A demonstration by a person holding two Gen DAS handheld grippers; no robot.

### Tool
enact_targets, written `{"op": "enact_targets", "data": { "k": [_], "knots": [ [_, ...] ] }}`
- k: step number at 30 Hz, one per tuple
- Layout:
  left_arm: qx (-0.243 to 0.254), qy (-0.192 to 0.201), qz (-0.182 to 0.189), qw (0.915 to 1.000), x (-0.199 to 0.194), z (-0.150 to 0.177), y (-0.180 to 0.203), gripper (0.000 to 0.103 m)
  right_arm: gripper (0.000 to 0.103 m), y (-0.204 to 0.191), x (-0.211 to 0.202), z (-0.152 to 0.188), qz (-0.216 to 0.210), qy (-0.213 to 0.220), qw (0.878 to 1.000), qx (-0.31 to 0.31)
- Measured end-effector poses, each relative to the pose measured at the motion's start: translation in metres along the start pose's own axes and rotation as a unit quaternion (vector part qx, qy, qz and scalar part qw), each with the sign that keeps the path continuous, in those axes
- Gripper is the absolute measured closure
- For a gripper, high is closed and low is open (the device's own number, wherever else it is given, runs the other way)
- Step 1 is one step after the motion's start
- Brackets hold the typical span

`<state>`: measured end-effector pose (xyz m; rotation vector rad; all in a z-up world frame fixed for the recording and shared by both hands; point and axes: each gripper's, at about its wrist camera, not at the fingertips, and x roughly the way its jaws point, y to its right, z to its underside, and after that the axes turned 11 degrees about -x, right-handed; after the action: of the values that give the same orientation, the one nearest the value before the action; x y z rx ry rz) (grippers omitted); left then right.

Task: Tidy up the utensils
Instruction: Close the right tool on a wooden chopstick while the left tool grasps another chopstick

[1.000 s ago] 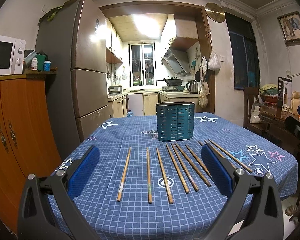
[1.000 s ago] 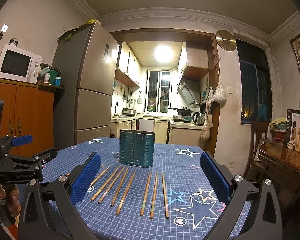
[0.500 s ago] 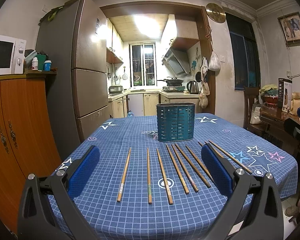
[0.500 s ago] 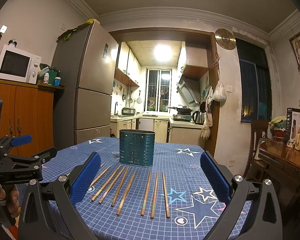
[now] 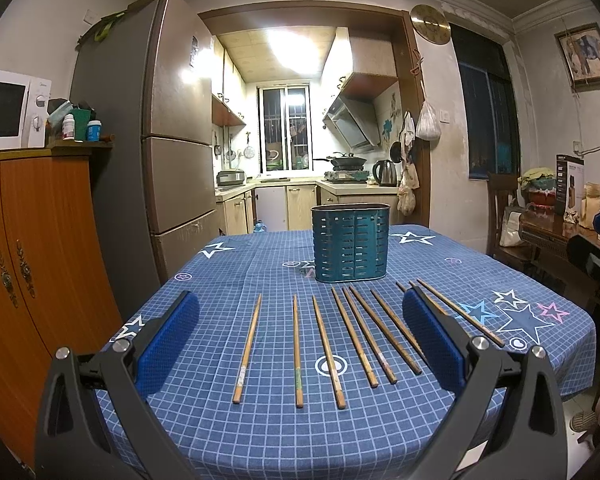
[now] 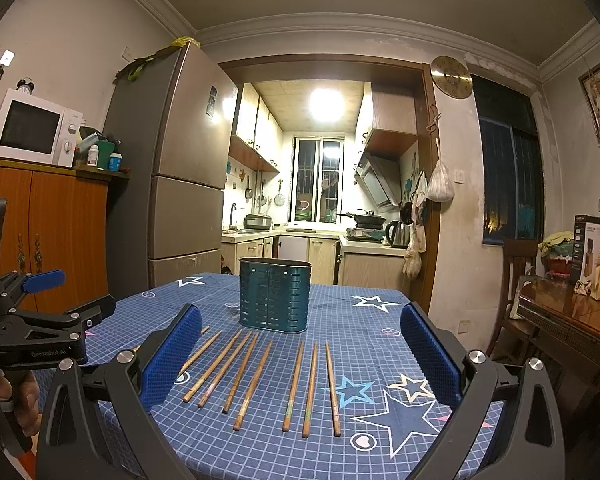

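Note:
Several wooden chopsticks (image 5: 356,336) lie side by side on the blue checked tablecloth (image 5: 260,432), in front of a teal slotted utensil holder (image 5: 350,243) that stands upright and looks empty. My left gripper (image 5: 300,344) is open and empty, held above the near table edge, with the chopsticks between and beyond its blue pads. My right gripper (image 6: 300,356) is open and empty, also facing the chopsticks (image 6: 256,376) and the holder (image 6: 275,295). The left gripper's body (image 6: 40,332) shows at the left of the right wrist view.
A wooden cabinet (image 5: 24,248) with a microwave (image 5: 8,110) and a fridge (image 5: 168,152) stand left of the table. A wooden side table (image 6: 568,320) with boxes and a chair (image 6: 516,276) stand to the right. The kitchen lies beyond.
Both views have shifted only slightly. The right wrist view has drifted a little back and up. Nothing on the table has moved.

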<state>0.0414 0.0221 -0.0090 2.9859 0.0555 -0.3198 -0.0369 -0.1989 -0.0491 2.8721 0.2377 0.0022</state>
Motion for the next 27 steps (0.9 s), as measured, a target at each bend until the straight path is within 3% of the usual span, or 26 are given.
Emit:
{"op": "enact_targets", "data": {
  "k": [6,8,9,10,13,18,27],
  "knots": [
    [-0.004,-0.011,-0.013,0.9998,0.008,0.002,-0.015,0.005,0.004,0.007,0.007,0.009,0.003,-0.016,1.000,0.000],
    [-0.011,-0.025,-0.028,0.9992,0.018,0.005,-0.031,0.005,0.010,0.016,0.014,0.024,-0.005,-0.044,0.999,0.009],
    [-0.012,-0.031,-0.034,0.9989,0.022,0.006,-0.037,0.005,0.024,0.018,0.019,0.032,-0.011,-0.064,0.998,0.016],
    [-0.012,-0.041,-0.043,0.9982,0.029,0.010,-0.046,0.005,0.047,0.019,0.025,0.042,-0.020,-0.082,0.996,0.022],
    [-0.011,-0.070,-0.061,0.9956,0.046,0.023,-0.067,0.005,0.062,0.021,0.047,0.078,-0.053,-0.150,0.986,0.042],
    [-0.016,-0.125,-0.074,0.9893,0.073,0.048,-0.088,0.009,0.072,0.018,0.079,0.114,-0.072,-0.203,0.975,0.053],
    [-0.028,-0.150,-0.051,0.9869,0.094,0.056,-0.089,0.018,0.084,0.023,0.110,0.132,-0.075,-0.212,0.973,0.052]
  ]
}}
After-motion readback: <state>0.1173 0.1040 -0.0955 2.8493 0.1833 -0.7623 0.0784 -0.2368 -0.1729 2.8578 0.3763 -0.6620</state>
